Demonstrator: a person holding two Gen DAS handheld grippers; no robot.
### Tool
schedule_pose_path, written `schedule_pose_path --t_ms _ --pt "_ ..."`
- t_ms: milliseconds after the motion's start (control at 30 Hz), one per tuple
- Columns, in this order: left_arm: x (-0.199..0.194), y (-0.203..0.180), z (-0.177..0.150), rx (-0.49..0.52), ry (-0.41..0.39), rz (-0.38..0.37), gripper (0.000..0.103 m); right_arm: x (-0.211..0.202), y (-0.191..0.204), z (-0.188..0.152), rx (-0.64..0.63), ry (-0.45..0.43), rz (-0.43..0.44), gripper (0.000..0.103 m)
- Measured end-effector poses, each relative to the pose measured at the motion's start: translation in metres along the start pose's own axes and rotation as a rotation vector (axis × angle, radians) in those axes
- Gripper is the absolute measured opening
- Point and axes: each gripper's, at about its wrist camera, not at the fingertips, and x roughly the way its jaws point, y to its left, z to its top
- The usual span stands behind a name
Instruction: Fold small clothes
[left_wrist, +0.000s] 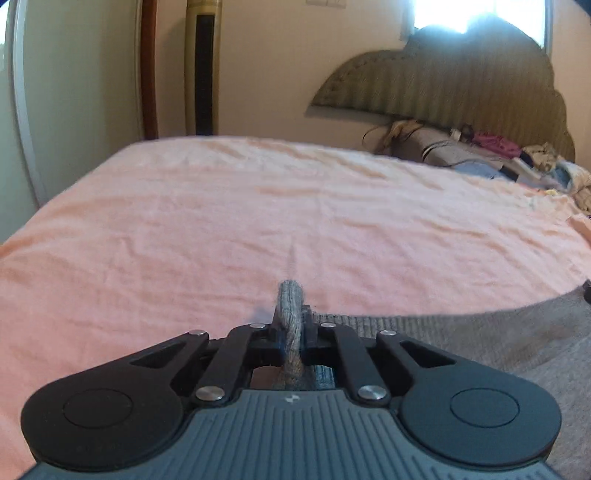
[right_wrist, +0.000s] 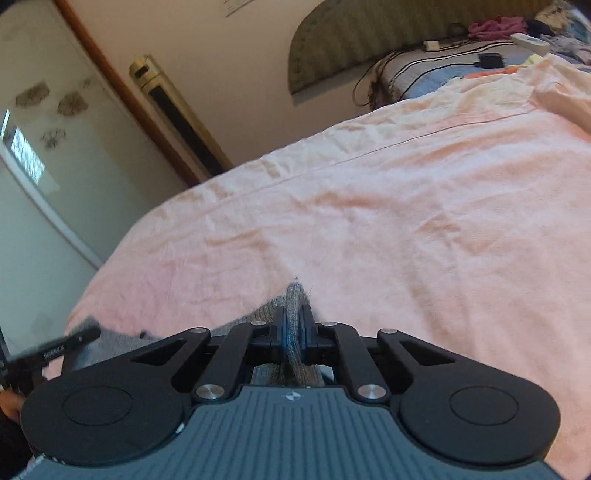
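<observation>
My left gripper (left_wrist: 291, 325) and my right gripper (right_wrist: 294, 328) each pinch a bunched fold of the grey ribbed knit garment (left_wrist: 461, 339), which spreads between them over the wrinkled peach cotton bedsheet (left_wrist: 258, 221). Beyond: olive scalloped padded headboard (left_wrist: 461, 85), cream tower fan (left_wrist: 201, 66), mixed clothing pile (left_wrist: 517, 158).

Grey ribbed knit garment (left_wrist: 461, 343) lies on the pink bedsheet (left_wrist: 258, 221), spreading right in the left wrist view. One bunched edge stands pinched upright; another fold (right_wrist: 295, 321) likewise. Garment type unclear, possibly a small sweater; most of it is hidden.
</observation>
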Motion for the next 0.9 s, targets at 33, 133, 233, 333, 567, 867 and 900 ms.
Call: schedule_pose_path --t_ms 33,133,233,333,567,867,900 --pt "0.005 0.002 -0.005 0.001 0.010 0.017 0.006 0.009 -0.004 -0.004 0.002 0.028 -0.022 0.011" --pt "-0.008 -0.006 -0.013 0.050 -0.026 0.053 0.010 0.005 -0.001 -0.013 0.033 0.005 0.009 0.020" --pt "-0.031 -0.017 -0.011 0.068 -0.079 0.138 0.016 -0.019 0.014 -0.011 0.020 -0.075 -0.035 0.063" --pt "-0.058 -0.037 -0.007 0.047 -0.188 0.061 0.049 -0.037 0.045 -0.011 -0.064 -0.154 -0.027 0.063" --pt "-0.002 -0.094 -0.027 0.169 0.000 0.023 0.088 0.035 0.091 -0.053 -0.408 0.001 -0.268 0.084" --pt "-0.026 -0.091 -0.032 0.154 -0.021 0.095 0.091 0.022 0.088 -0.056 -0.378 -0.031 -0.322 0.094" --pt "-0.041 -0.092 -0.036 0.142 -0.028 0.077 0.091 0.009 0.094 -0.061 -0.356 -0.046 -0.326 0.093"
